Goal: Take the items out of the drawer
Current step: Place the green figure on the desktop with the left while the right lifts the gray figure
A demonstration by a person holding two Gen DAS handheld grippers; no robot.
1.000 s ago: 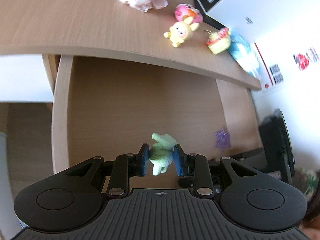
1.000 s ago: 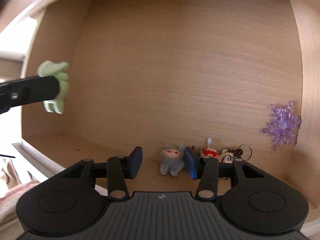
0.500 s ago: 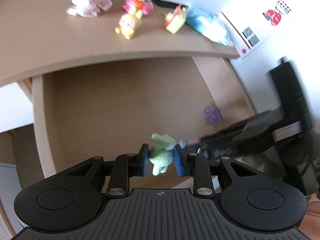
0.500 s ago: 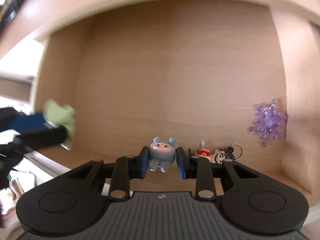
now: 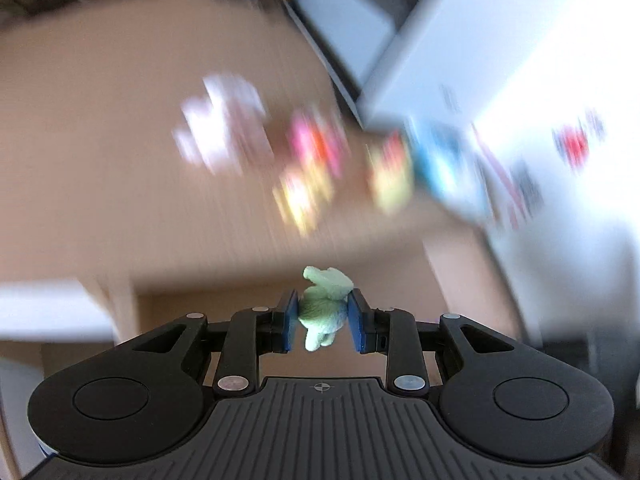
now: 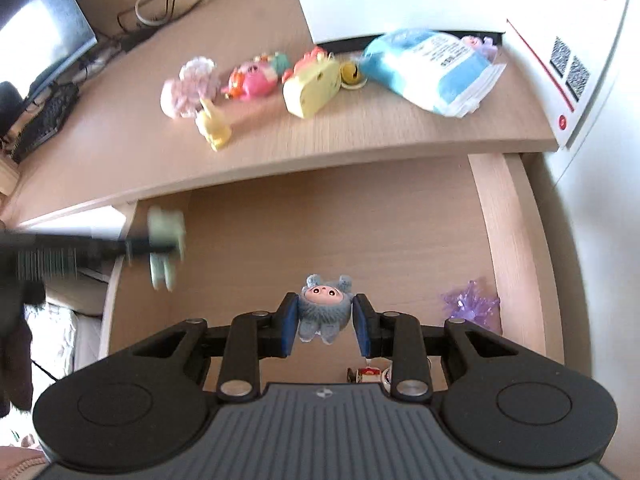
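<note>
— What's on the desk (image 6: 120, 152)?
— Small plush toys: a pink-white one (image 6: 190, 86), a pink one (image 6: 254, 78), two yellow (image 6: 214, 126), plus a blue packet (image 6: 432, 68).
— And the drawer (image 6: 360, 224) floor?
— A purple snowflake (image 6: 472, 304), small keychain figures (image 6: 370, 374)

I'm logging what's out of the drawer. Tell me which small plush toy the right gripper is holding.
The grey furry plush with the pink face, clamped in the right gripper. The pale green one is in the left gripper.

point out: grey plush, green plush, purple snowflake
grey plush (image 6: 323, 311), right wrist view, on its furry body.
green plush (image 5: 323, 309), left wrist view, on its body.
purple snowflake (image 6: 472, 305), right wrist view, on its centre.
</note>
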